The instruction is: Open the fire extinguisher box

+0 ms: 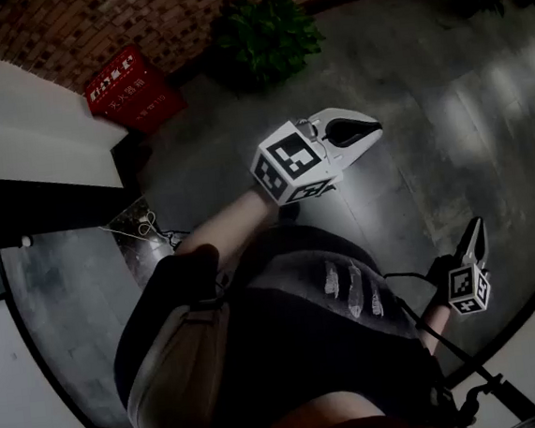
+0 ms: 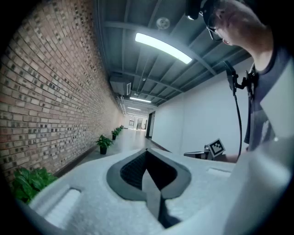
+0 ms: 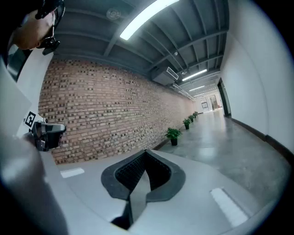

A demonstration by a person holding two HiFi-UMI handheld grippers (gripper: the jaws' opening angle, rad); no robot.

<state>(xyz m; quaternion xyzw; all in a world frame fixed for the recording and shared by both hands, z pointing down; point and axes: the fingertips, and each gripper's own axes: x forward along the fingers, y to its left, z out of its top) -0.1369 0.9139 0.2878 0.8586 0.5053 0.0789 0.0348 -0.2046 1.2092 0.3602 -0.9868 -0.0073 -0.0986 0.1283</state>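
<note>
The red fire extinguisher box [image 1: 131, 88] stands on the floor against the brick wall, at the upper left of the head view. It shows in neither gripper view. My left gripper [image 1: 371, 132] is held up in mid-air over the grey floor, well to the right of the box, jaws shut on nothing. My right gripper [image 1: 477, 230] hangs lower at the right, also shut and empty. The left gripper view has the closed jaws [image 2: 147, 159] pointing down a long corridor. The right gripper view likewise looks over its closed jaws [image 3: 146, 159] along the corridor.
A leafy potted plant [image 1: 264, 35] sits right of the box by the brick wall [image 1: 164, 16]. A white counter or wall edge [image 1: 24, 128] lies left of the box. More potted plants [image 2: 104, 142] [image 3: 173, 134] line the corridor wall. Cables [image 1: 142, 232] lie on the floor.
</note>
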